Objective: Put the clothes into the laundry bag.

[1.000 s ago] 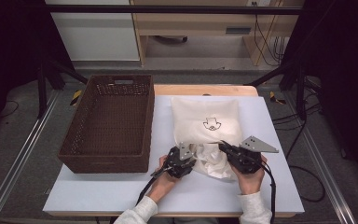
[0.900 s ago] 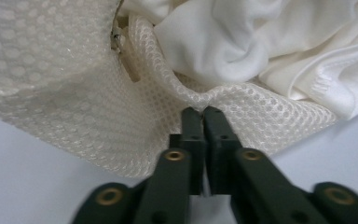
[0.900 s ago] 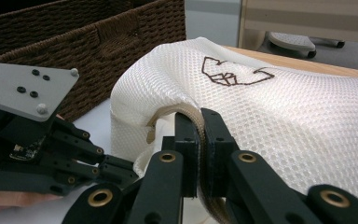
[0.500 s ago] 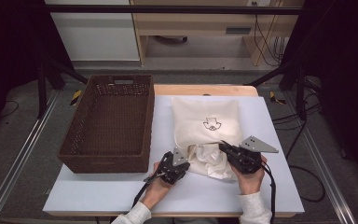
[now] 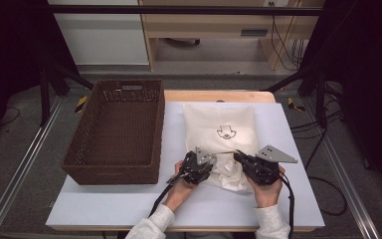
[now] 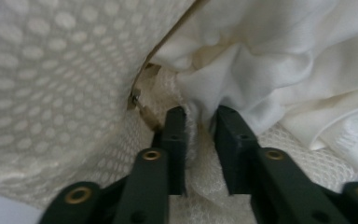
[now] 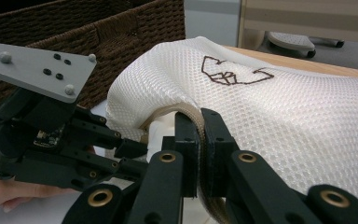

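While the right gripper point(image 7: 200, 116) fingers clamp the mesh bag's point(image 5: 221, 124) rim, the left gripper point(image 6: 200, 114) fingers pinch white cloth point(image 6: 279, 60).

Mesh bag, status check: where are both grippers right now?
Right gripper shut on mesh bag rim. Left gripper at bag mouth, pinching mesh by white cloth. Basket sits left, nothing blocking.

Mesh bag point(image 6: 51, 93) blurred up close

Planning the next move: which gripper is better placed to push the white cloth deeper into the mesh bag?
Left gripper, probably: it sits at the white cloth in the mesh bag mouth, while the right gripper clamps the rim.
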`<state>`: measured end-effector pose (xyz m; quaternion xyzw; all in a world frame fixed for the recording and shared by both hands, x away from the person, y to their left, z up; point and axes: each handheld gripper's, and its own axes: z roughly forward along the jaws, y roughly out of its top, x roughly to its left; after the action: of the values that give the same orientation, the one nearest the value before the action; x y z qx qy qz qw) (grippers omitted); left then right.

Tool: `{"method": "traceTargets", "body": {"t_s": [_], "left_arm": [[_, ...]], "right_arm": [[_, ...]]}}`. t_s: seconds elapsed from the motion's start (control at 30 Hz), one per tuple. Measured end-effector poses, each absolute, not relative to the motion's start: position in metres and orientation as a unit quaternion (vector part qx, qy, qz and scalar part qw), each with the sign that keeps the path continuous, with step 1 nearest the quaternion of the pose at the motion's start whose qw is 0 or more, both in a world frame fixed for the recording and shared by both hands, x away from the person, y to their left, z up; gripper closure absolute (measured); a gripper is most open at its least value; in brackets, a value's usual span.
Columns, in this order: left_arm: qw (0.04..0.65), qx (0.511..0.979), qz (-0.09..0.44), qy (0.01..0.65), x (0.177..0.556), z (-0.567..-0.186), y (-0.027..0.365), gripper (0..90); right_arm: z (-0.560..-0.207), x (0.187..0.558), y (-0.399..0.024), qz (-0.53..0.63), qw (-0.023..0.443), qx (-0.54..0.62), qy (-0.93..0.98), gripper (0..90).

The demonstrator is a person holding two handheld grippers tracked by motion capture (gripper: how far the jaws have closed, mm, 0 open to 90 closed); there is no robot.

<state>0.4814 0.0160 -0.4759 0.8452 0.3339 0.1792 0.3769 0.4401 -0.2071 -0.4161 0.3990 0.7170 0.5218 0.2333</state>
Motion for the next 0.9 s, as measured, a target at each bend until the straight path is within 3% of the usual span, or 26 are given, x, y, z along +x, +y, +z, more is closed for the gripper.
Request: {"method": "traceTargets", "body": {"t_s": [0.07,0.23,0.43,0.47,0.53,0.63,0.67,0.73,0.83,0.9], "left_arm": [[0.372,0.843,0.201,0.331,0.472,-0.469,0.022,87.8],[0.403,0.84,0.187,0.311,0.449,-0.466,0.043,88.2],[0.392,0.849,0.193,0.297,0.439,-0.481,0.046,86.3],[0.397,0.846,0.188,0.302,0.44,-0.48,0.045,84.9],[0.399,0.843,0.192,0.306,0.443,-0.475,0.042,70.9],[0.396,0.842,0.209,0.303,0.449,-0.469,0.033,56.9],[0.389,0.845,0.209,0.301,0.453,-0.468,0.03,56.8],[0.382,0.849,0.205,0.302,0.457,-0.469,0.027,60.4],[0.378,0.854,0.198,0.298,0.455,-0.466,0.028,78.6],[0.379,0.853,0.201,0.297,0.452,-0.465,0.029,80.6]], "right_arm": [[-0.416,0.44,-0.207,0.521,0.235,0.401,0.716,86.6],[-0.418,0.441,-0.206,0.517,0.236,0.404,0.716,86.6],[-0.419,0.441,-0.201,0.511,0.238,0.401,0.722,86.5],[-0.419,0.441,-0.2,0.51,0.239,0.4,0.723,86.5],[-0.419,0.441,-0.2,0.511,0.239,0.399,0.723,86.6],[-0.418,0.441,-0.2,0.512,0.238,0.399,0.722,86.6],[-0.418,0.441,-0.2,0.512,0.238,0.399,0.723,86.6],[-0.418,0.44,-0.2,0.512,0.238,0.398,0.723,86.6],[-0.418,0.44,-0.201,0.513,0.238,0.399,0.722,86.6],[-0.418,0.44,-0.201,0.514,0.237,0.398,0.722,86.6]]}}
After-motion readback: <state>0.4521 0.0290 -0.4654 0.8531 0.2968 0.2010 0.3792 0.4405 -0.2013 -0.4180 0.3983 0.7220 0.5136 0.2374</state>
